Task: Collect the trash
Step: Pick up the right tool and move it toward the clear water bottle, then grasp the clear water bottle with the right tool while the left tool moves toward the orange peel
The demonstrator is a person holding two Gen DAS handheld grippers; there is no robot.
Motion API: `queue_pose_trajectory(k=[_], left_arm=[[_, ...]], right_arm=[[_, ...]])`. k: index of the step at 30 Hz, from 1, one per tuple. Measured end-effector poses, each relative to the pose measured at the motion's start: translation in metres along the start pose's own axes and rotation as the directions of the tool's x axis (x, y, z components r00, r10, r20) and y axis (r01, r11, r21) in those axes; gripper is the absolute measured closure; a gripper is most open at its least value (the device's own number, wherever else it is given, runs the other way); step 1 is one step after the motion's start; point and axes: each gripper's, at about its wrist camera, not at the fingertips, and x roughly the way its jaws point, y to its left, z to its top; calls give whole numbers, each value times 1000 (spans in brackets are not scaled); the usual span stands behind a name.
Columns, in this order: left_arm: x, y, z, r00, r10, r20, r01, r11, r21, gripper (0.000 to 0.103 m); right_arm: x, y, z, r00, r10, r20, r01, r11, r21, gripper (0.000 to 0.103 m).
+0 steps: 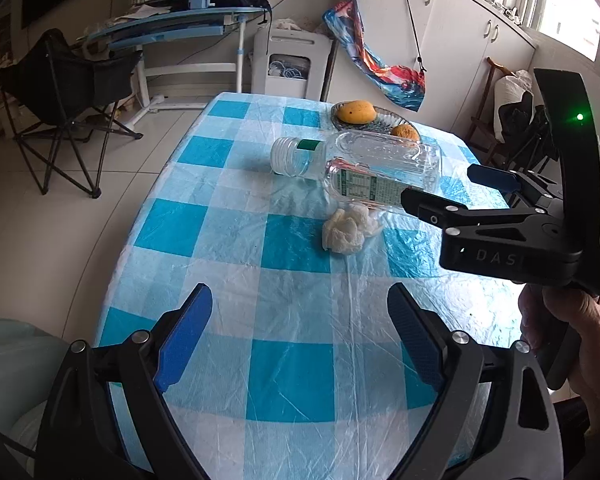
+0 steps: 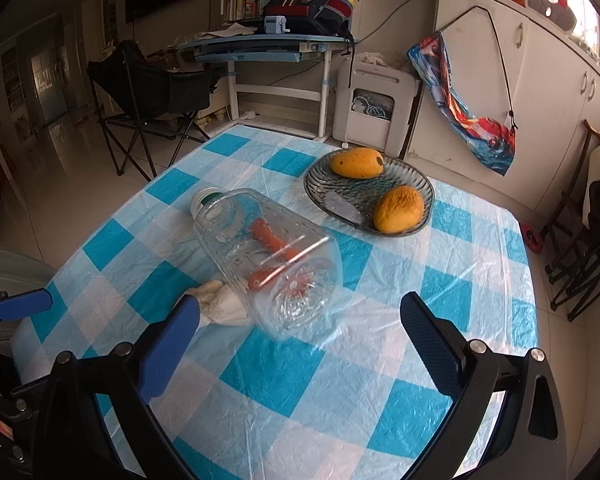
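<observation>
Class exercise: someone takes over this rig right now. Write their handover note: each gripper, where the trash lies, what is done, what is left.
Left gripper: open, empty, above the checked table.
Right gripper: open, empty, facing the bottle's base.
Empty plastic bottle: on its side mid-table, beside the fruit plate.
Crumpled tissue: next to the bottle.
Done: nothing picked up yet.
Left: grasp the bottle and tissue; leave the mangoes.

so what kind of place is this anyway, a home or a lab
Most likely a lived-in home, a dining or living area. A table with a blue-checked plastic cover holds a glass dish of mangoes, a study desk carries books and a backpack, and a folding camp chair stands on the tiled floor.
</observation>
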Motion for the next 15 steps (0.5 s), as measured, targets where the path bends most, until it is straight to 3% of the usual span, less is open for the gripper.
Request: queue_pose_trajectory(k=[4, 5, 6, 7, 15], left_arm=[[14, 3, 8, 1000, 14, -6, -14, 1000, 5, 17], [17, 3, 10, 1000, 17, -10, -17, 1000, 6, 17], [21, 4, 12, 1000, 19, -13, -19, 1000, 6, 17], [24, 4, 14, 1000, 21, -15, -21, 1000, 6, 17], [55, -8, 31, 999, 30, -30, -29, 999, 37, 17]], right_arm=[[20, 1, 10, 1000, 24, -3, -24, 999, -24, 7], [22, -3, 11, 999, 51, 2, -51, 999, -6, 9], [22, -7, 11, 995, 103, 7, -103, 994, 19, 21], [23, -12, 12, 989, 149, 5, -149, 988, 47, 26], [2, -46, 1, 967, 255, 26, -255, 950, 179, 39]])
